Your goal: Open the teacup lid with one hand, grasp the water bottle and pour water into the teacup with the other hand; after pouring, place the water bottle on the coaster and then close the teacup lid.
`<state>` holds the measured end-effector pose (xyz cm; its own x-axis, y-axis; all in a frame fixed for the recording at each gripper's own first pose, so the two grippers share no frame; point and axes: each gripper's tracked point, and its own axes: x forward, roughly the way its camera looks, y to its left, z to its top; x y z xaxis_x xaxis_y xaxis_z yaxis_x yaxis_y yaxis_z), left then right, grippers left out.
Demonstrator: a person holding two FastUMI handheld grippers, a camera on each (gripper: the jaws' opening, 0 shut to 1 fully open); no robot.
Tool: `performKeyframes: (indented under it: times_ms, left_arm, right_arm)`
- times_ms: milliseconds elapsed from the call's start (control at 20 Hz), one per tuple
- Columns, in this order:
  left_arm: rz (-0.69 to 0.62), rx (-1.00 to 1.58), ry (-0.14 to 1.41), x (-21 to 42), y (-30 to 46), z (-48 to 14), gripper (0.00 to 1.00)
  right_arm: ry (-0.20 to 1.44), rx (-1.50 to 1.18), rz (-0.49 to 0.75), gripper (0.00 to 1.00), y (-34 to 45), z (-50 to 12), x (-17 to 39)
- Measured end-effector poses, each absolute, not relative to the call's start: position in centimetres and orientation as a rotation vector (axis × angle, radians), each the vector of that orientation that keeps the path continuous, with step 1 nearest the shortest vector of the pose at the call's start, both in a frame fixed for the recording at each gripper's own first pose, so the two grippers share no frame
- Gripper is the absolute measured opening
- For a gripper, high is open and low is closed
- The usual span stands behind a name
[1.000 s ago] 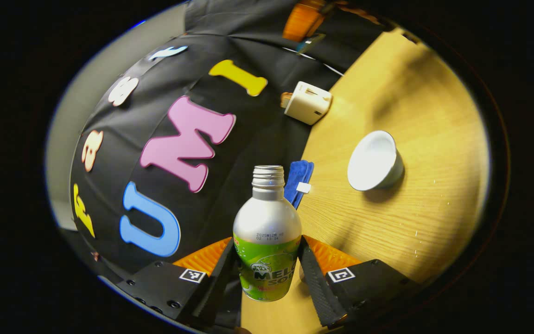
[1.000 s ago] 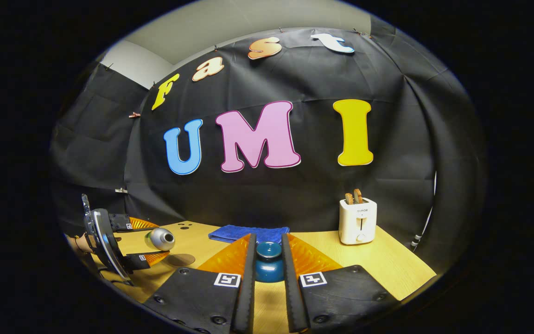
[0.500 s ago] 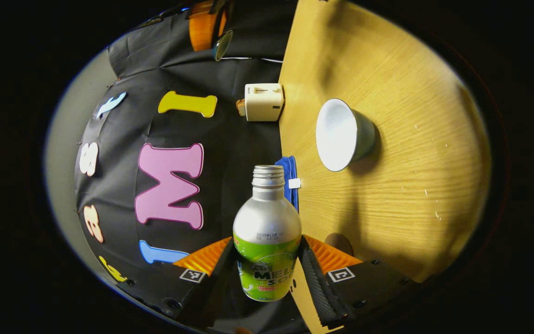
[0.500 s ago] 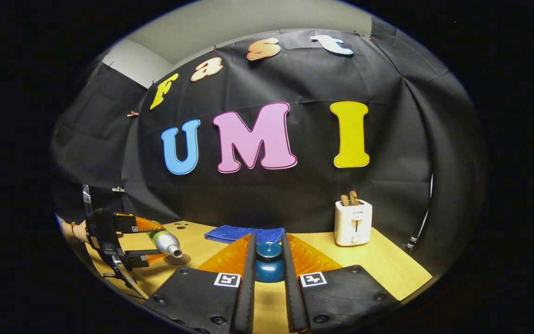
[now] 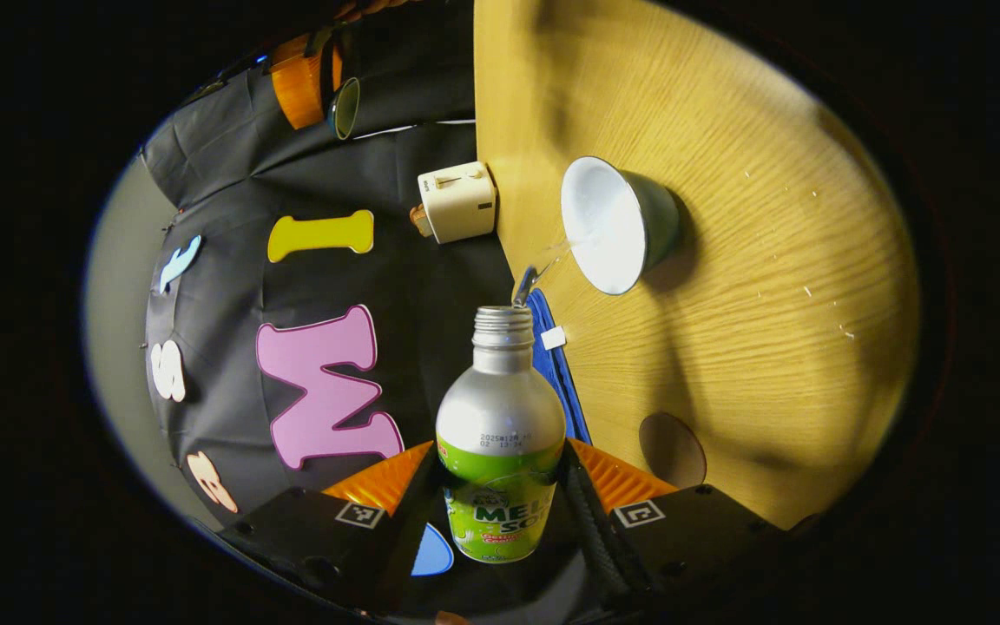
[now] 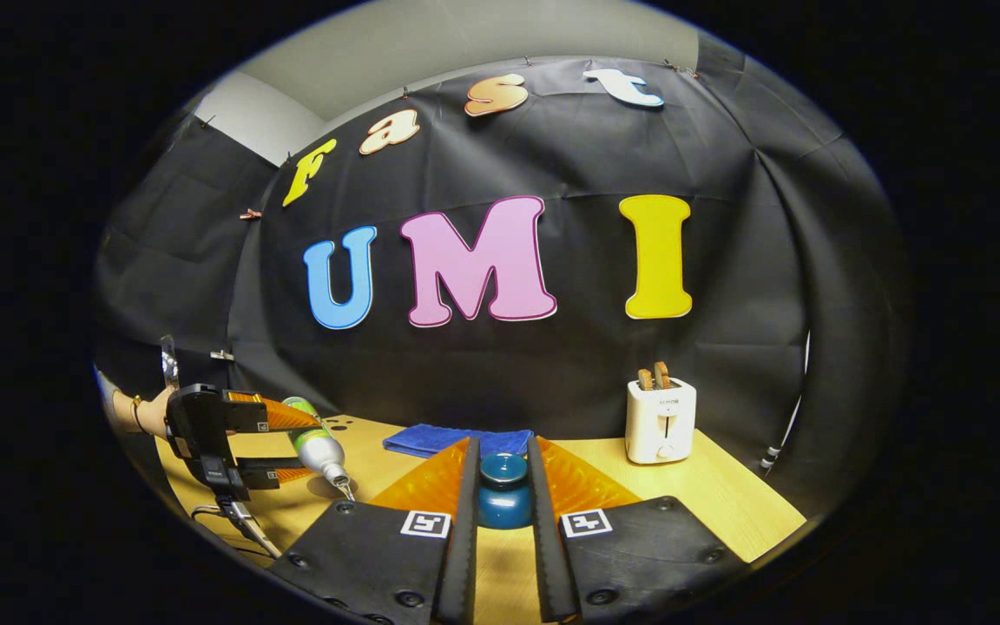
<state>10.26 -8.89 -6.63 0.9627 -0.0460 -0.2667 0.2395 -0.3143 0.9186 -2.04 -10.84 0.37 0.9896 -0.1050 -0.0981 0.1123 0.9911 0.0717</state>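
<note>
Water (image 5: pixel 543 260) runs in one thin stream from the tipped silver-and-green metal water bottle (image 5: pixel 500 434), which the left gripper (image 5: pixel 500 512) clamps between its two fingers, into the one white-lined round teacup (image 5: pixel 617 224) standing open on the light wooden table (image 5: pixel 769 286). One round brown coaster (image 5: pixel 672 449) lies bare near the bottle. At the table's back edge sit one folded blue cloth (image 6: pixel 452 439) and one white toaster (image 6: pixel 660 421). The right gripper (image 6: pixel 503 503) grips the dark blue knobbed teacup lid (image 6: pixel 503 493), both fingers pressing its sides.
</note>
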Motion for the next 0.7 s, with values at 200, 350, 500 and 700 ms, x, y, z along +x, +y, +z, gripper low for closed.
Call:
performKeyframes:
  times_ms: [200, 350, 500, 700]
  left_arm:
    - [-0.305, 1.921, 0.155, 10.7, -8.7, -6.9, 0.8]
    - [-0.32, 1.939, 0.148, 11.0, -9.1, -7.1, 0.8]
    - [-0.333, 1.976, 0.144, 11.1, -9.4, -7.0, 0.81]
    - [-0.347, 2.027, 0.143, 11.3, -9.9, -6.7, 0.81]
  right_arm:
    - [0.103, 0.086, -0.106, 0.32, -10.8, 0.0, -2.0]
    - [0.101, 0.082, -0.104, 0.32, -10.8, 0.1, -1.9]
    - [0.1, 0.088, -0.105, 0.32, -10.9, 0.2, -2.0]
    - [0.092, 0.097, -0.106, 0.32, -11.0, 0.5, -2.1]
